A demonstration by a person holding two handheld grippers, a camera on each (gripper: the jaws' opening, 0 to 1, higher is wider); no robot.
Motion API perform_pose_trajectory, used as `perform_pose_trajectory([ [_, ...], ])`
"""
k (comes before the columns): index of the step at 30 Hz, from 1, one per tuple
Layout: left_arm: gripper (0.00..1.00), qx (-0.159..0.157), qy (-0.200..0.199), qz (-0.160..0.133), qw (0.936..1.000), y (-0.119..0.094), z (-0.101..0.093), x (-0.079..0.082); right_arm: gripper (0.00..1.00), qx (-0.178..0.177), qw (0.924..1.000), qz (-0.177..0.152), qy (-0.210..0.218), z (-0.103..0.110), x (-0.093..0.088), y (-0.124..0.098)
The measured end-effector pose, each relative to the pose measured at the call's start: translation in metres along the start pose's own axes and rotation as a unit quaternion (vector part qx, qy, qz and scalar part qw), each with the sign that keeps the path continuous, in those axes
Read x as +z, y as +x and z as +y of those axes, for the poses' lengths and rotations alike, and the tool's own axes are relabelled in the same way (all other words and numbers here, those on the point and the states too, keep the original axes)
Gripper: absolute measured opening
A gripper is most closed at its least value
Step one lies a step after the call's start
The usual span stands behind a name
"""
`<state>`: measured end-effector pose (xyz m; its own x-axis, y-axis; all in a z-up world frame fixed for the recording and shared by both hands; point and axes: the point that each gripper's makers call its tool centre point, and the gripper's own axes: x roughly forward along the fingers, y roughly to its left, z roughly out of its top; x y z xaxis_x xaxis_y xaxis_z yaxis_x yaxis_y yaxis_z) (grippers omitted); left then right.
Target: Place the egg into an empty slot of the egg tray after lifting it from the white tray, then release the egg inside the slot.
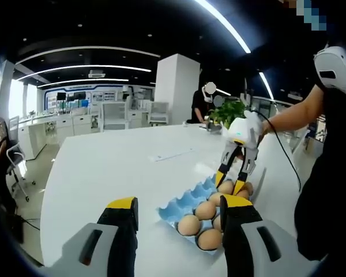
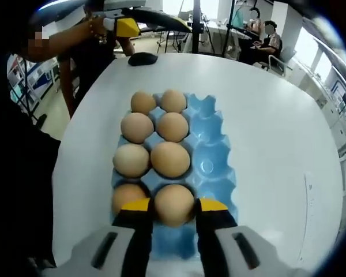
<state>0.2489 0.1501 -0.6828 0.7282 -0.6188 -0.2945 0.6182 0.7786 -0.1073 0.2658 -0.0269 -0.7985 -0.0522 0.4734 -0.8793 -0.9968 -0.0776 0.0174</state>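
A blue egg tray lies on the white table and holds several brown eggs in its left two columns; its right column is bare. My right gripper is shut on one egg, low in the nearest slot of the middle column. From the left gripper view, that right gripper reaches down over the far end of the tray with the egg between its jaws. My left gripper hangs open short of the tray, nothing in it. It appears far off in the right gripper view.
A dark flat object rests at the table's far end. A paper strip lies mid-table and a potted plant stands at the back. A person's arm holds the right gripper. Office desks and chairs surround the table.
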Motion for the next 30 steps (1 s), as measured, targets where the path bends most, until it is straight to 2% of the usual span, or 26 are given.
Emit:
perform_pose_trajectory([
  [7,0.58,-0.002,0.001,0.000,1.0000,0.001,-0.002,0.001,0.31,-0.010,0.9998,-0.019,0.006,-0.001,0.001,-0.002],
  [11,0.58,-0.002,0.002,0.001,1.0000,0.001,-0.003,0.002,0.31,-0.014,0.9988,-0.042,0.020,-0.001,0.003,-0.007],
  [15,0.57,-0.002,0.003,0.002,1.0000,0.001,-0.004,0.003,0.31,-0.016,0.9962,-0.074,0.044,0.003,0.006,-0.023],
  [17,0.57,-0.002,0.004,0.002,1.0000,0.002,-0.004,0.003,0.31,-0.024,0.9948,-0.084,0.052,0.003,0.002,-0.030],
  [21,0.57,-0.004,0.005,0.002,1.0000,0.004,-0.005,0.003,0.30,-0.043,0.9931,-0.083,0.070,-0.001,-0.017,-0.040],
  [24,0.57,-0.007,0.005,0.000,1.0000,0.006,-0.006,0.005,0.29,-0.062,0.9885,-0.096,0.099,-0.005,-0.028,-0.050],
  [30,0.57,-0.010,0.006,0.000,0.9999,0.009,-0.007,0.005,0.27,-0.091,0.9820,-0.103,0.129,-0.011,-0.051,-0.064],
])
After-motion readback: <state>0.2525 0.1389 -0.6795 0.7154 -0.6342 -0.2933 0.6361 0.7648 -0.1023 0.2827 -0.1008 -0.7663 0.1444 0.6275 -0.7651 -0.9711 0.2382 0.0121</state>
